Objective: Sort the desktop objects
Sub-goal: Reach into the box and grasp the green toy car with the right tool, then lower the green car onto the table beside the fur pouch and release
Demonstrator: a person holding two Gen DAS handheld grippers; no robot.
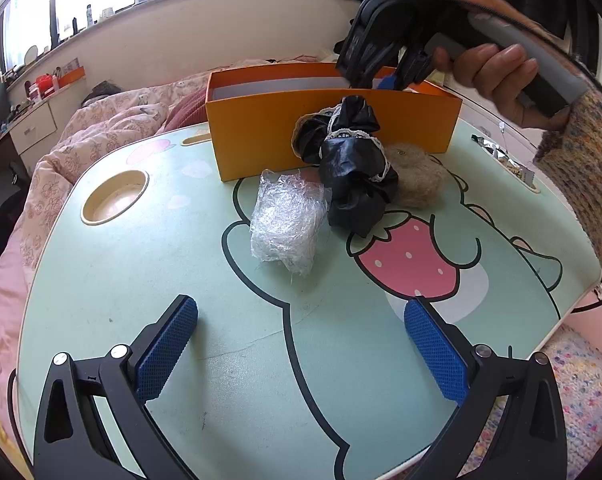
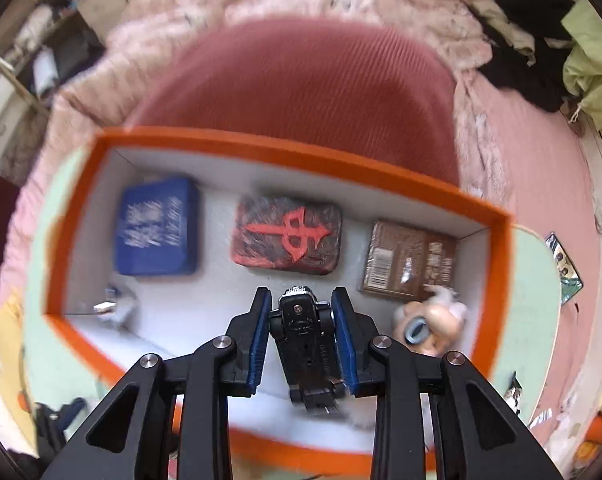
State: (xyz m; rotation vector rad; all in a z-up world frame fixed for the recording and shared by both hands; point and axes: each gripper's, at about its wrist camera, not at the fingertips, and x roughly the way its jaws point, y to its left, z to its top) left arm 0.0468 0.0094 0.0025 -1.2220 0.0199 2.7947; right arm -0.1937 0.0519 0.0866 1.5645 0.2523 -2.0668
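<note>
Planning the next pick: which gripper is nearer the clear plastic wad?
Left. The left gripper hangs open over the table just short of the clear plastic wad; the right gripper is beyond it, over the orange box.

Your black two-finger claws carry blue textured pads and silver screws; your multicoloured speckled knit sleeve covers the right arm.
</note>
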